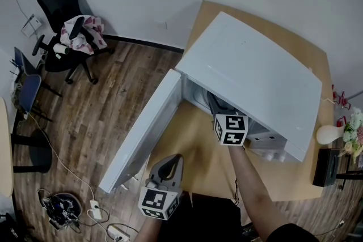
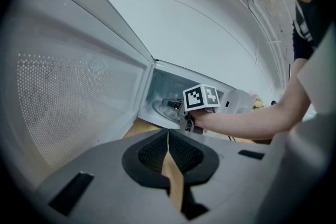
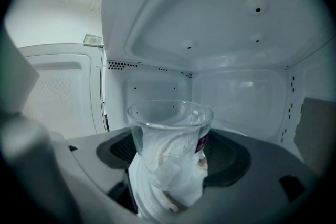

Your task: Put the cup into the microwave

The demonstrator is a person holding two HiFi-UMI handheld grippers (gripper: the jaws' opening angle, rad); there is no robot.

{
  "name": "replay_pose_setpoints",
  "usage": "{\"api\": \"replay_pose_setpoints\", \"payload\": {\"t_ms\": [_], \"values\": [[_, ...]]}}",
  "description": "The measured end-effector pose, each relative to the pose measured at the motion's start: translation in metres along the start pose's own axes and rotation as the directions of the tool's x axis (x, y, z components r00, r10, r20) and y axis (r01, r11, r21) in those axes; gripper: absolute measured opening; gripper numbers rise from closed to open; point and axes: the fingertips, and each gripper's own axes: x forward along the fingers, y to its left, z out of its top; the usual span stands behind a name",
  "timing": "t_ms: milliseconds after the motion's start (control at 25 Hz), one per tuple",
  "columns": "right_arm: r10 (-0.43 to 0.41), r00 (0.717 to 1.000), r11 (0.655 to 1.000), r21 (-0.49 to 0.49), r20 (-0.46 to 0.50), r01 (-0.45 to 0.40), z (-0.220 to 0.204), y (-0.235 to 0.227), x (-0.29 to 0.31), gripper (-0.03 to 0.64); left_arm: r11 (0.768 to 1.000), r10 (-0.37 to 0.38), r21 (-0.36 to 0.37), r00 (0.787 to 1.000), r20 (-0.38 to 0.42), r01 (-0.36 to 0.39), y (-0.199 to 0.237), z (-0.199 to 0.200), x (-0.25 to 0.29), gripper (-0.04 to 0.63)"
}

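Cup (image 3: 169,126) — one — in right claw (image 3: 170,157), inside microwave (image 3: 236,34)

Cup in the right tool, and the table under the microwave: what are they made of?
Cup: clear and glossy, so glass or hard plastic; the microwave wall shows through its rim. Table: pale brown with a matte, even top, likely wood or wood laminate; I can't make out any grain.

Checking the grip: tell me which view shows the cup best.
The right gripper view: the clear cup, gripped by the right gripper, fills the centre inside the microwave. The head view hides it within the microwave; the left gripper view shows only that gripper reaching in.
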Motion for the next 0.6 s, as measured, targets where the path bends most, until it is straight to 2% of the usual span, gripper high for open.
{"api": "replay_pose_setpoints", "payload": {"t_ms": [600], "values": [[-0.023,1.0,0.999,-0.046,-0.019,0.022,-0.002,0.003,-0.011,0.341,1.0,-0.008,0.012,1.0,0.004,0.008,-0.003,0.003,-0.009,0.006]]}}
